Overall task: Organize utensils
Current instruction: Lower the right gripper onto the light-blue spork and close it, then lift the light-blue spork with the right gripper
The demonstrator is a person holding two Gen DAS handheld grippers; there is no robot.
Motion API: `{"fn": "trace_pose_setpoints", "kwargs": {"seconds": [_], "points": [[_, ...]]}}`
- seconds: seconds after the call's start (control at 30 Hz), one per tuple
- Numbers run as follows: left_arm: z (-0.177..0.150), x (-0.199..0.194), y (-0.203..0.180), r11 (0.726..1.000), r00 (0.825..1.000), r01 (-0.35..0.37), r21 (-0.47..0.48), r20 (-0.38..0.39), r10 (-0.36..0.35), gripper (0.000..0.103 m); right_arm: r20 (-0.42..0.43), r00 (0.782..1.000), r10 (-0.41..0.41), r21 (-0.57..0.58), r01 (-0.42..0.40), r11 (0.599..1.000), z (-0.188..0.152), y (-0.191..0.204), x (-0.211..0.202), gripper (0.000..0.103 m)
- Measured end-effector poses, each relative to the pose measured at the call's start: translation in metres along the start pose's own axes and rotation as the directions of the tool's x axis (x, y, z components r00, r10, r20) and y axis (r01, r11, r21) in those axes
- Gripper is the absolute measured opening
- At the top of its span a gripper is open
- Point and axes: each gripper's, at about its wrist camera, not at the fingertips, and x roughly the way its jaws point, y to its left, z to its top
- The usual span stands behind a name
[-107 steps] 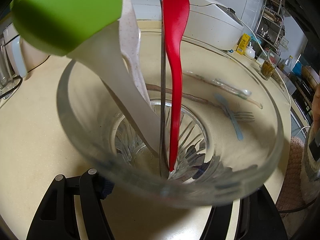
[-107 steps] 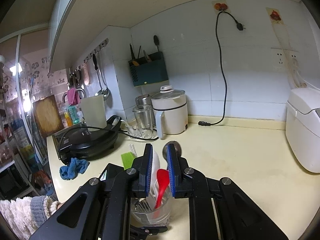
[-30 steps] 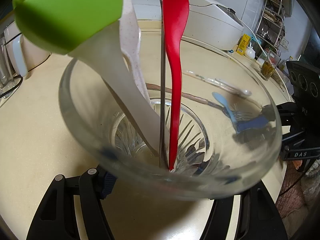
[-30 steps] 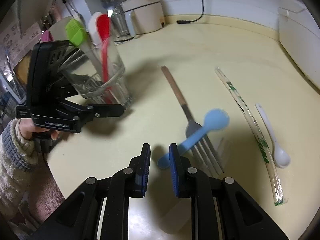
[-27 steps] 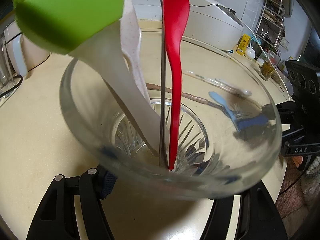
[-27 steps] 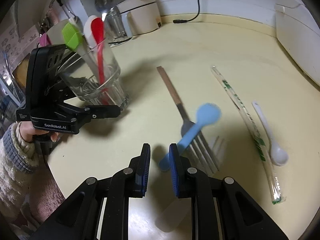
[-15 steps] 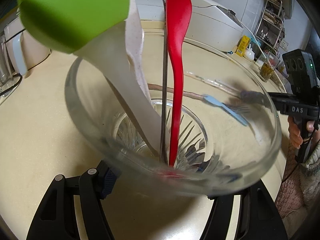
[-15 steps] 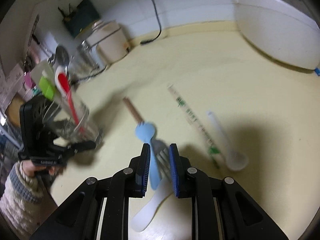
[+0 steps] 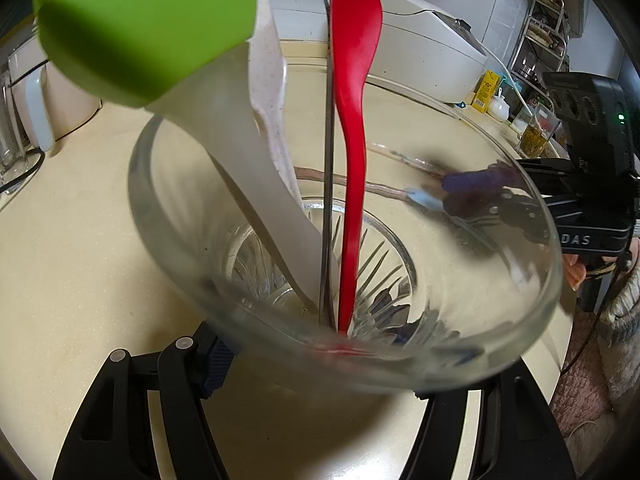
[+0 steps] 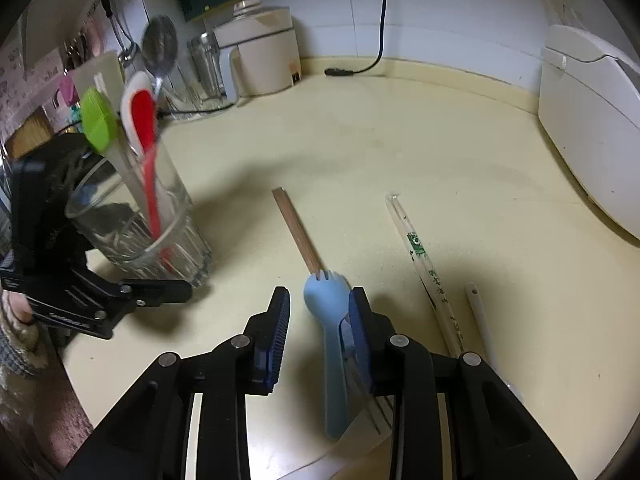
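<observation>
My left gripper (image 9: 320,364) is shut on a clear glass tumbler (image 9: 532,240), which fills the left wrist view. In the glass stand a green silicone brush (image 9: 152,20), a white spatula (image 9: 272,100), a red spoon (image 9: 356,80) and a metal spoon's handle (image 9: 329,160). My right gripper (image 10: 320,294) hangs over the counter to the right of the glass (image 10: 140,224), and its jaws are opening. A light blue spork (image 10: 326,320) lies between them, leaning on the right pad and clear of the left one. Under it lies a wooden-handled fork (image 10: 298,232).
Chopsticks in a clear sleeve (image 10: 420,256) and a white plastic spoon (image 10: 480,320) lie right of the fork. A white rice cooker (image 10: 592,120) stands at the far right, a kettle (image 10: 260,52) and jars at the back left. A sleeved hand holds the left gripper.
The right gripper carried the blue spork up and nearer the glass, then spread its jaws, so the spork is now loose against one pad. The left gripper kept still on the glass.
</observation>
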Motion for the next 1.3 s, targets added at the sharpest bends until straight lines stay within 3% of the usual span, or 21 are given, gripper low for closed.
{"fn": "trace_pose_setpoints", "kwargs": {"seconds": [0.53,1.07,1.3], "points": [[0.002,0.001,-0.003,1.000,1.000,-0.004,0.007,-0.002,0.004,0.071,-0.067,0.994,-0.090,-0.118,0.082,0.990,0.002,0.010,0.027,0.032],[0.002,0.001,-0.002,1.000,1.000,-0.004,0.008,-0.002,0.004,0.071,-0.025,0.999,-0.036,-0.047,0.035,0.998,-0.002,-0.001,0.022,0.028],[0.001,0.002,-0.002,1.000,1.000,-0.003,0.008,-0.002,0.003,0.071,0.090,0.995,0.037,0.045,-0.041,0.998,-0.001,-0.012,-0.003,0.028]]}}
